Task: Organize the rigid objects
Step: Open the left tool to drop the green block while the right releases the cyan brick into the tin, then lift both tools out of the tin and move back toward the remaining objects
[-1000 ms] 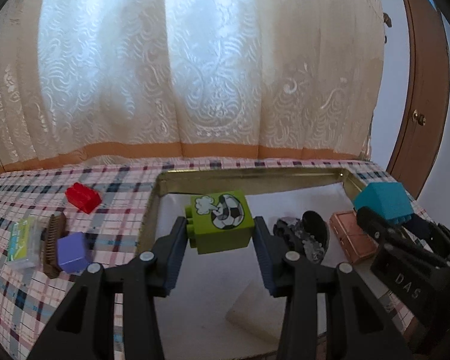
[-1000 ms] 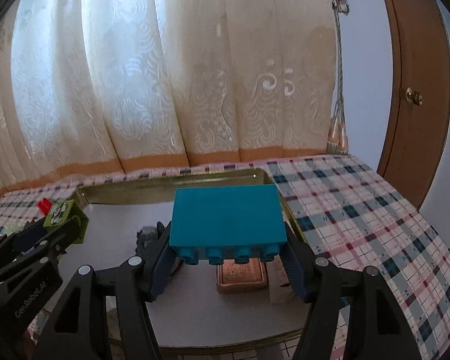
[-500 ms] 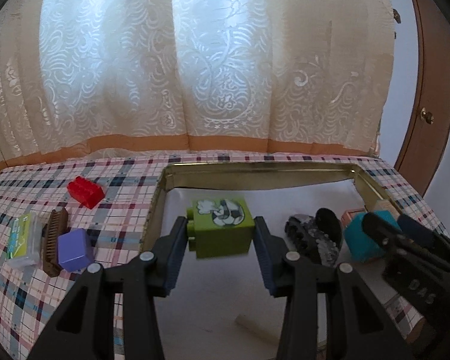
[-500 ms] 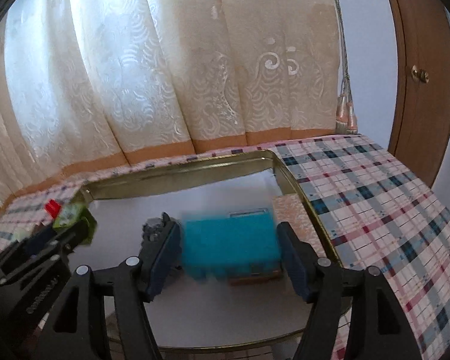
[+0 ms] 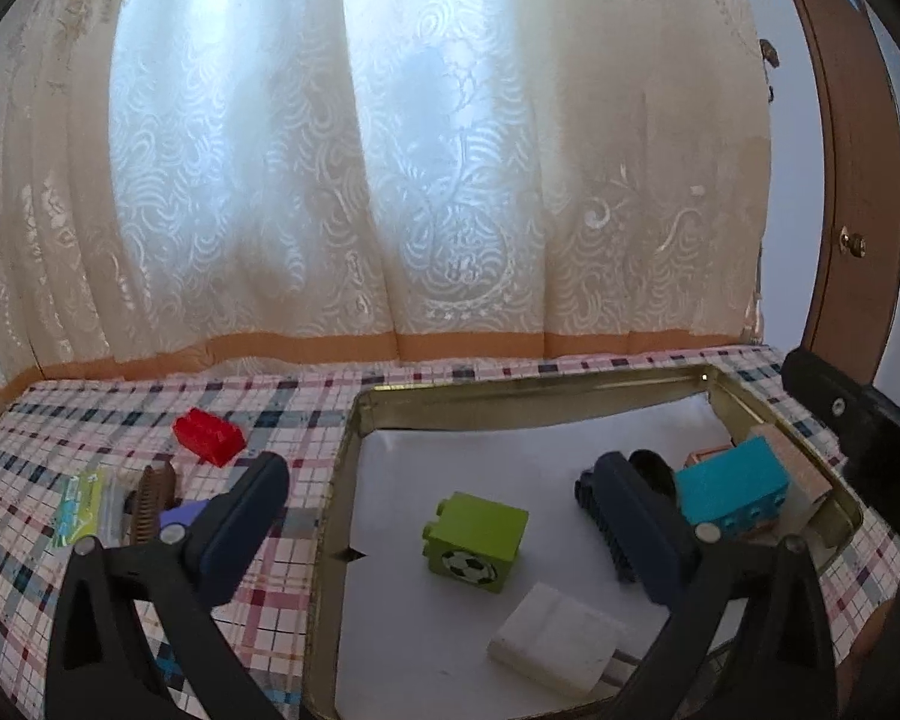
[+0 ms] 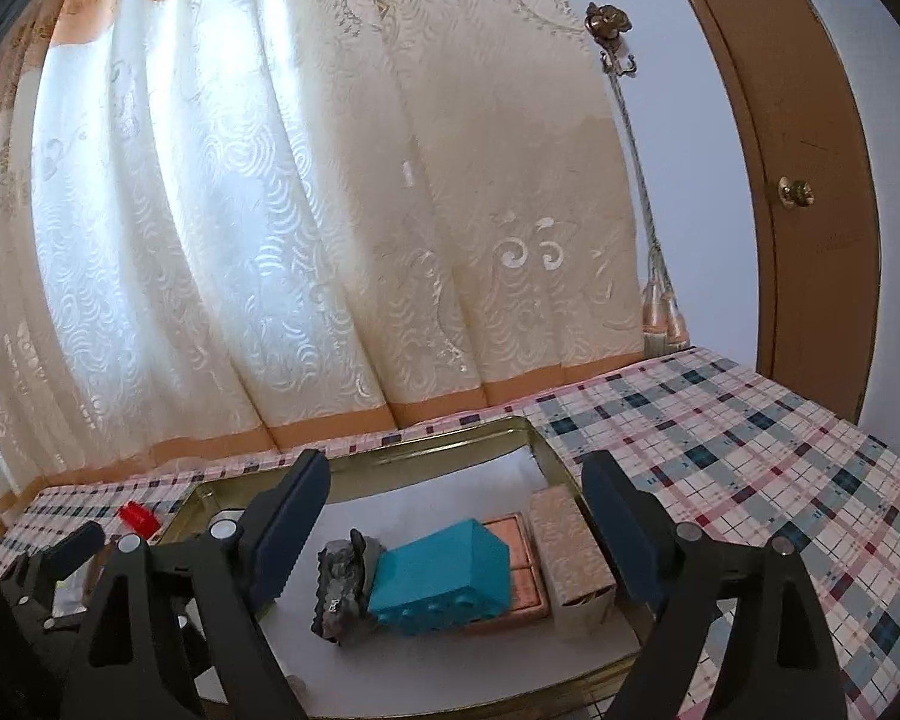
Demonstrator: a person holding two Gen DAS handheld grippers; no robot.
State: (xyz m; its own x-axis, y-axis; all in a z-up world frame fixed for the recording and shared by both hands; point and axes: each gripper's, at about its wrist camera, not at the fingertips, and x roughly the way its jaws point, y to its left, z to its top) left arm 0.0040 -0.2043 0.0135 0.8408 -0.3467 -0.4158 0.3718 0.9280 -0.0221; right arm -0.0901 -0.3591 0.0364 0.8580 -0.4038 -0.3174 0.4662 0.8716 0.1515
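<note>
teal brick [image 6: 441, 577] lies long axis left-right, studs toward cam; both tongs [image 5: 444, 516] [image 6: 456, 516] wide open, empty.

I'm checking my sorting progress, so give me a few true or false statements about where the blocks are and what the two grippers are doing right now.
1. The green block lies inside the tray. True.
2. The left gripper is clamped on the green block. False: its jaws are wide apart and the block lies free on the tray floor.
3. The red block is in the tray. False: it sits on the plaid tablecloth, left of the tray.
4. The right gripper is open and holds nothing. True.
5. The teal block rests partly on the copper-coloured tin. True.
</note>
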